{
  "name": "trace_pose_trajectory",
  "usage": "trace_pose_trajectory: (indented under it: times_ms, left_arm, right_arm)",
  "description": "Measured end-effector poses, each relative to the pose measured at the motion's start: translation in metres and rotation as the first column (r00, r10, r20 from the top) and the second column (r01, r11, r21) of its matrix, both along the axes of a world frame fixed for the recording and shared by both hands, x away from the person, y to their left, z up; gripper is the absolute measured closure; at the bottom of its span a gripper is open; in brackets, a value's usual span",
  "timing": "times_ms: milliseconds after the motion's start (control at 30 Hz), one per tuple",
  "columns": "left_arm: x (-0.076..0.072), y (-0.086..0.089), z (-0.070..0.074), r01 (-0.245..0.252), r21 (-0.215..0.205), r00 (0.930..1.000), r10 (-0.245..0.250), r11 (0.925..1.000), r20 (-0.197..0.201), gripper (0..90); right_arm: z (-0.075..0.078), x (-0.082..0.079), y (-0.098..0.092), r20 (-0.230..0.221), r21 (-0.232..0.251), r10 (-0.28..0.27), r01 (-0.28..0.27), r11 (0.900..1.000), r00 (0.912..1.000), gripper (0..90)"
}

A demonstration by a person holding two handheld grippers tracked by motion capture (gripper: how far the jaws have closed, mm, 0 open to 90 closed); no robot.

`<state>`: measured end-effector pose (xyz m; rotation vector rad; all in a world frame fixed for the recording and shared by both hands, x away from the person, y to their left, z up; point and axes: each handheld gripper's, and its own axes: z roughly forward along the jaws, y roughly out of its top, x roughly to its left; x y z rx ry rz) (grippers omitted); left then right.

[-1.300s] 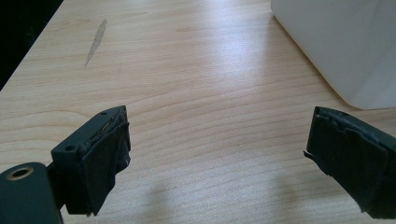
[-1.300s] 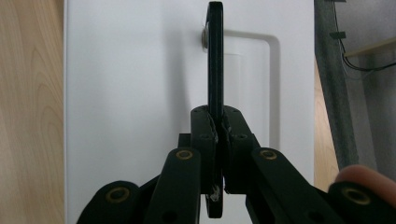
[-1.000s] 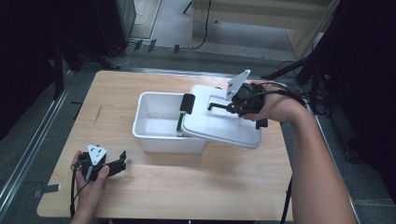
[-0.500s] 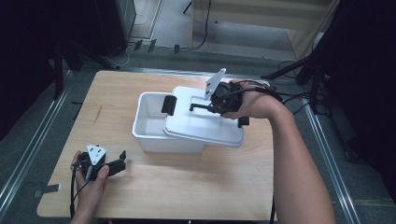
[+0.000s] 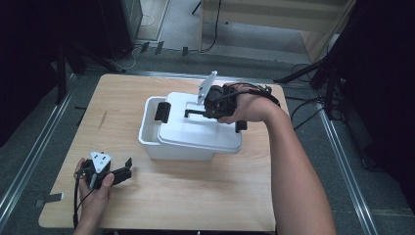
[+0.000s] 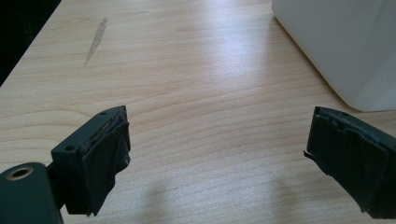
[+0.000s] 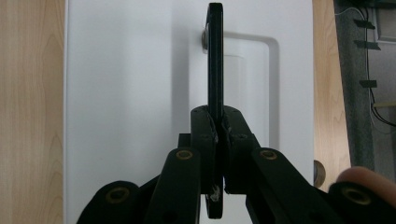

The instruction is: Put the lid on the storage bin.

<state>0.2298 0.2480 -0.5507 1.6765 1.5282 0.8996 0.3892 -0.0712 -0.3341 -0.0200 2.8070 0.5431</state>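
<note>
Lid (image 5: 195,133) moved left; right gripper (image 7: 216,135) jaws clamp its handle (image 7: 215,56).

Bright overhead light washes my table (image 5: 195,205), while the room around it sinks into black. The white lid (image 7: 140,70) glares; my jaws up close blur softly.

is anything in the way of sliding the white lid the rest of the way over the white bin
Nothing visible blocks it. The right gripper is shut on the black handle of the flat white plastic lid, which lies across the white rectangular plastic bin. Only a strip at the bin's left end is uncovered; the left gripper sits apart.
</note>
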Motion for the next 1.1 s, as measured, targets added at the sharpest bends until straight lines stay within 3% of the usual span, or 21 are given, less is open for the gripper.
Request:
trace_pose_trajectory:
  times_ms: [533, 1100]
  left_arm:
    - [0.0, 0.001, 0.0, 0.004, -0.002, 1.0, -0.004, 1.0, -0.001, 6.7]
    - [0.0, 0.001, 0.0, 0.009, -0.006, 1.0, -0.009, 0.9999, 0.001, 6.7]
  right_arm:
    - [0.005, 0.006, 0.029, -0.002, -0.014, 0.028, -0.028, 1.0, 0.9996, 86.1]
    - [-0.001, 0.008, 0.056, -0.016, -0.015, 0.043, -0.043, 0.999, 0.999, 86.1]
